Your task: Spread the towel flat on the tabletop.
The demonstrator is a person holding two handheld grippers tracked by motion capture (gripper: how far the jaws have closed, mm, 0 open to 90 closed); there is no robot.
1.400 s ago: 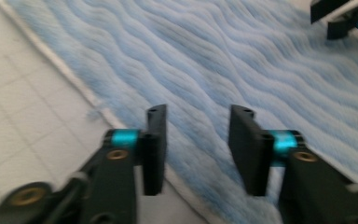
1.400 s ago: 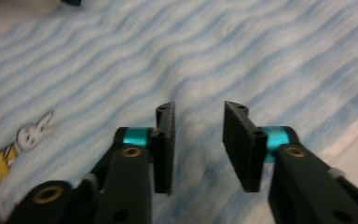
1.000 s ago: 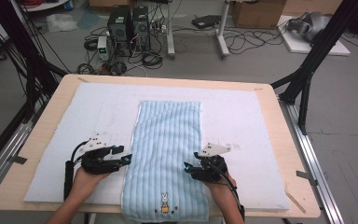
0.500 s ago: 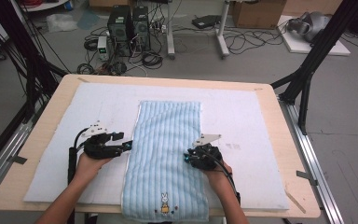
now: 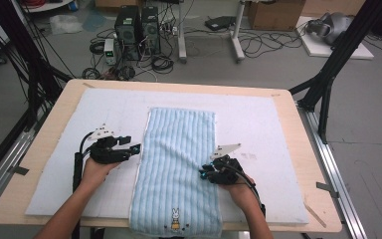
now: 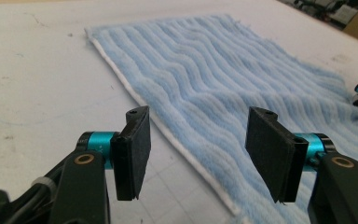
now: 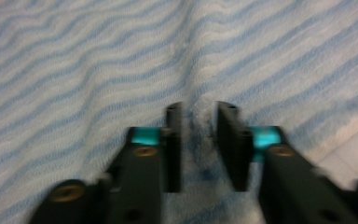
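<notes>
A light blue striped towel with a small rabbit picture at its near end lies flat, lengthwise, on the white mat. My left gripper hovers at the towel's left edge, its jaws wide open with nothing between them; the left gripper view has the white hem of the towel running under the gap. My right gripper rests on the towel's right edge. Its jaws stand narrowly apart and have just been opening. A raised crease of towel runs up from the gap.
The mat covers a wooden table, with bare mat on both sides of the towel. Black frame legs stand at the table's right. Computers and cables sit on the floor beyond the far edge.
My left gripper has moved away from me along the towel's left edge. My right gripper has stayed at the right edge, shifting only slightly onto the cloth.
</notes>
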